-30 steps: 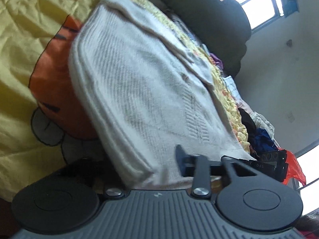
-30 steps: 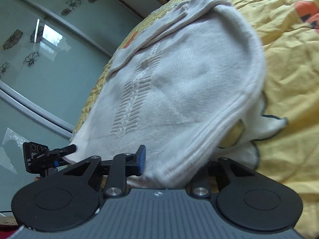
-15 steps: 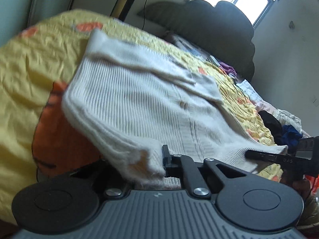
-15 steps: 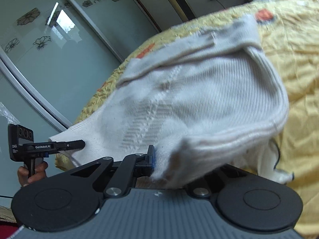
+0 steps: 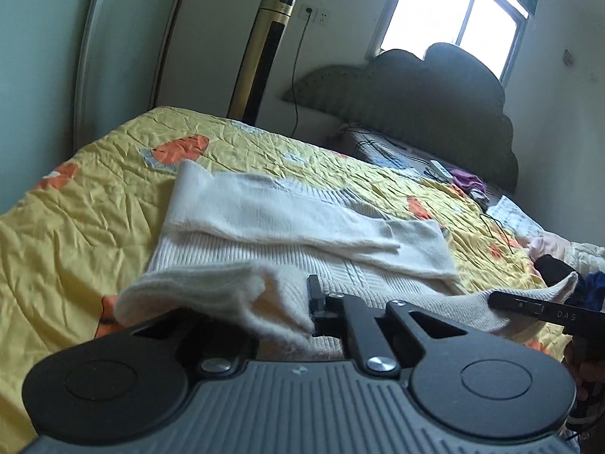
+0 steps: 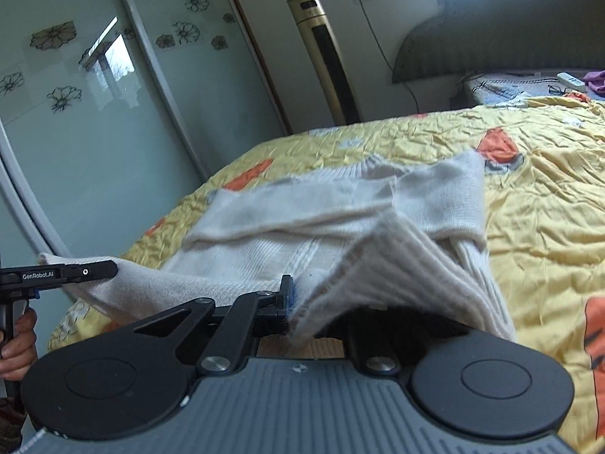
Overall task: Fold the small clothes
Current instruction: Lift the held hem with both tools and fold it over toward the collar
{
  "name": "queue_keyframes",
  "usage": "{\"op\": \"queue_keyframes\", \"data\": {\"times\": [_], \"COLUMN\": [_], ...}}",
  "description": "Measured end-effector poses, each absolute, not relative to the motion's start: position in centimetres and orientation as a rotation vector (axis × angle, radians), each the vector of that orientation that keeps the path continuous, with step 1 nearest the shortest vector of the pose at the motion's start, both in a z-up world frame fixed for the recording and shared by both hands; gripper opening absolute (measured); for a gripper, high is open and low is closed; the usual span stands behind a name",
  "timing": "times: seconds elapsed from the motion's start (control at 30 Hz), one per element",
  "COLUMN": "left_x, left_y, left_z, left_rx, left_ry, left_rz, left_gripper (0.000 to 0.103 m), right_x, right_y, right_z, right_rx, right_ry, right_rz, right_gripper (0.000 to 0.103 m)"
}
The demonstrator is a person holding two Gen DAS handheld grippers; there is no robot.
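The cream knitted sweater (image 5: 264, 227) lay on the yellow bedspread (image 5: 75, 208), its sleeves folded across the chest. The left gripper (image 5: 302, 314) was pinching one corner of the bottom hem, and the right gripper (image 6: 298, 302) was clamped on the other corner. Compared with one second before, both grippers had come much lower and more level: earlier the sweater hung steeply and filled the views, now its hem was raised only a little above the bed and stretched between the two grippers. The golden tower fan (image 5: 264, 56), the dark headboard (image 5: 435, 113) and the window (image 5: 453, 11) had come into sight behind.
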State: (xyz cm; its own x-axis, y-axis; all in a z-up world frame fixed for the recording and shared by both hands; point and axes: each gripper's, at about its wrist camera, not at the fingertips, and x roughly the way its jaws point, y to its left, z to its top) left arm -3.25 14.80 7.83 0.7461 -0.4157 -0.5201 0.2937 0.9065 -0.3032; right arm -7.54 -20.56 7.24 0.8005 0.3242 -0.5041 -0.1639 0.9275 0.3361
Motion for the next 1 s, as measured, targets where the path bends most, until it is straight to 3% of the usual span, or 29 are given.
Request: {"op": "queue_keyframes", "data": {"times": [0.43,1.0], "left_x": [2.4,7.0], "left_y": [11.4,8.1], "left_z": [8.3,6.1], "left_rx": [-0.073,0.058], "left_ry": [0.626,0.692], "left_rz": [-0.285,-0.194], "left_gripper": [0.006,0.006], "right_x": [-1.8,2.8], "right_y": [-20.5,-20.4], "right_z": [7.1,4.1], "right_rx": [0.267,0.278], "right_ry": [0.505,0.548], "right_rz": [0.196,0.143], "right_gripper": [0.011,0.011]}}
